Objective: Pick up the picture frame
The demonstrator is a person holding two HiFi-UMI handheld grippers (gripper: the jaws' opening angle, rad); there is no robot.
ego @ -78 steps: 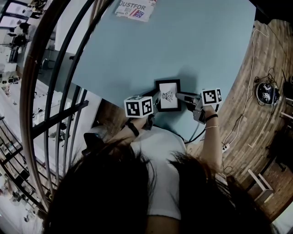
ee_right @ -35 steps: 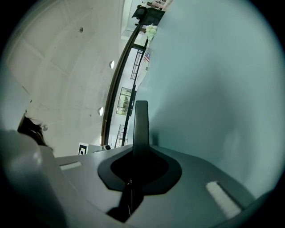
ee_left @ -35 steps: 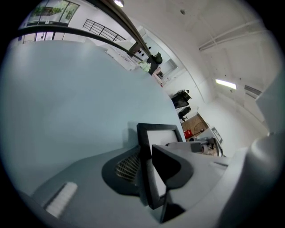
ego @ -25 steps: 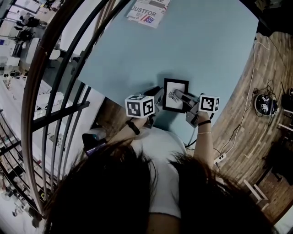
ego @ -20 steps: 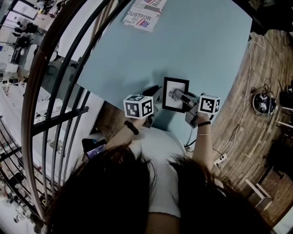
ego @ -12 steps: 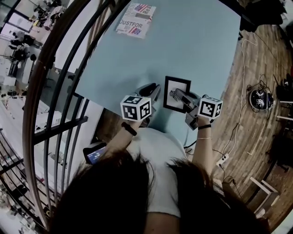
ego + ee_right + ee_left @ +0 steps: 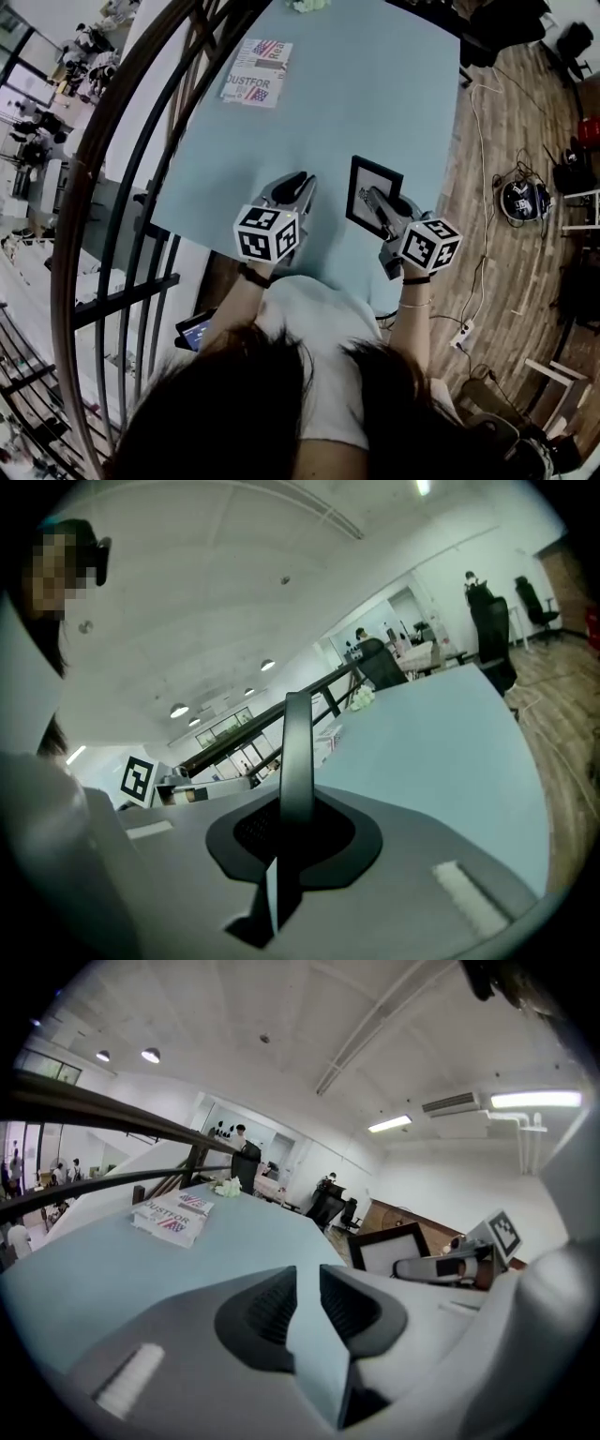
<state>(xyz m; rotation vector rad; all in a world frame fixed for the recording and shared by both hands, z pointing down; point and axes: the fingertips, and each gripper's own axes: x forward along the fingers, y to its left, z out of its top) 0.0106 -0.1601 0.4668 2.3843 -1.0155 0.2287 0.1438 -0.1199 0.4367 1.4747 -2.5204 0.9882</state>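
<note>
The picture frame (image 7: 360, 197) is black with a white mat. It hangs tilted above the light blue table (image 7: 394, 84), near its front edge. My right gripper (image 7: 373, 199) is shut on the frame's near right side. In the right gripper view the frame (image 7: 297, 742) stands edge-on between the jaws. My left gripper (image 7: 298, 182) hovers to the left of the frame, clear of it, jaws a narrow gap apart with nothing between them (image 7: 309, 1293). From the left gripper view the frame (image 7: 398, 1244) and the right gripper (image 7: 405, 1267) show at the right.
A printed booklet (image 7: 253, 82) lies at the table's far left, with a crumpled white thing (image 7: 225, 1187) beyond it. Curved dark railing bars (image 7: 122, 169) run along the left. Cables and a round device (image 7: 520, 197) lie on the wooden floor to the right.
Both grippers have risen. The frame has come up off the table in the right gripper and tilted. The left gripper has drawn away from the frame's left edge.
</note>
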